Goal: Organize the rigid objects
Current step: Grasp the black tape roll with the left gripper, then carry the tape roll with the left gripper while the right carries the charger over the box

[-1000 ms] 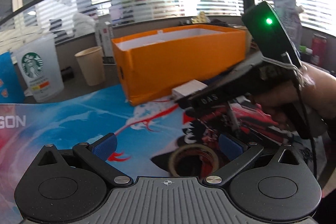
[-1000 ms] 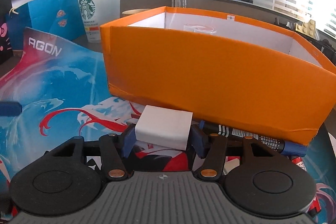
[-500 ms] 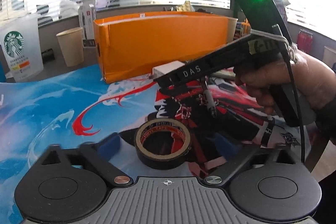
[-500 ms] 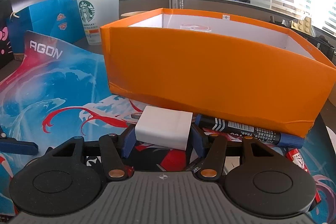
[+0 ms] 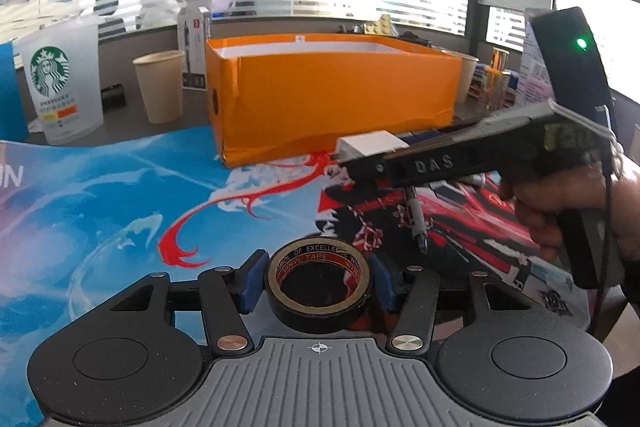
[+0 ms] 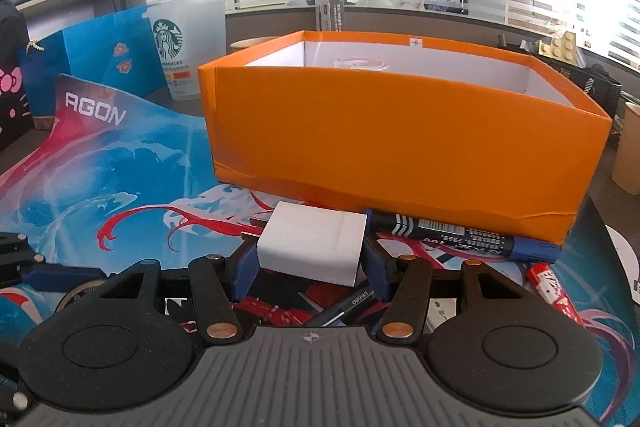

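Left gripper (image 5: 318,285) pinching the vinyl tape roll (image 5: 319,285) near the mat's front, right gripper (image 6: 306,261) pinching the white charger block (image 6: 312,247) just before the orange box (image 6: 400,135): lift each clear of the near wall before release

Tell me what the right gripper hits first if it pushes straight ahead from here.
Most likely the near wall of the orange box. The right gripper, shut on the white charger, points at it; the black marker lies just right of that line. Depth is hard to judge.
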The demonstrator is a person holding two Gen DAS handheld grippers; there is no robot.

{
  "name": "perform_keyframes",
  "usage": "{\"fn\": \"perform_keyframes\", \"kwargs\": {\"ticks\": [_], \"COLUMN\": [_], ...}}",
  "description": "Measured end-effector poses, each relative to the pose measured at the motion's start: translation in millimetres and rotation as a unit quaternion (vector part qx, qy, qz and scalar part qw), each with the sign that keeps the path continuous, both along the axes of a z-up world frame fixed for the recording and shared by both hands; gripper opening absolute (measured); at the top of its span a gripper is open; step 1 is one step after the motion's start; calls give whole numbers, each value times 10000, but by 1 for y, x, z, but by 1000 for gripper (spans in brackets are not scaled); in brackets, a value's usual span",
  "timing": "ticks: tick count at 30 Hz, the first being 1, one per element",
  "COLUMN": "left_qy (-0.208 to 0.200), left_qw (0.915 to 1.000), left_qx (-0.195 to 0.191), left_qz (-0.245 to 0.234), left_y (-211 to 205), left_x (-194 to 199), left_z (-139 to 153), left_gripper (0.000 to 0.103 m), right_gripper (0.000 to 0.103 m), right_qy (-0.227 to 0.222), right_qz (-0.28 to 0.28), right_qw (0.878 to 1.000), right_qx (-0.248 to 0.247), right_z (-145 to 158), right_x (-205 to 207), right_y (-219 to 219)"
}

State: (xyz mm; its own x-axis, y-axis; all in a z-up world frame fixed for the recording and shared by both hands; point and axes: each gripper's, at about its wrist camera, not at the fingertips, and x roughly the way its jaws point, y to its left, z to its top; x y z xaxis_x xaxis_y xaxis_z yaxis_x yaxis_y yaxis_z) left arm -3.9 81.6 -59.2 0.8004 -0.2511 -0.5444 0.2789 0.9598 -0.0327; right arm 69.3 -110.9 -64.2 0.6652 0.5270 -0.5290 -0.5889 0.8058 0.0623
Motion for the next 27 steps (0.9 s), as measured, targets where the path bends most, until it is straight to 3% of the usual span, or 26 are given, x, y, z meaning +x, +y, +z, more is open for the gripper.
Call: {"fn": "perform_keyframes", "kwargs": {"ticks": [16,27], "left_qy": [-527,-954], "left_qw": [9986,9954], "left_qx": [-68,-70], "left_qz": [55,68], "left_y": [-7,-15], "left_x": [13,37], "left_z": [45,76], "left_gripper": [53,53], "right_gripper": [52,52], "right_qy": [-394,-933], "right_qz": [-90,-284], "right_qw": [9989,9947], "right_qx": [225,312], "right_z": [21,51], "right_x": [-17,-27], "right_y": [-20,-37]}}
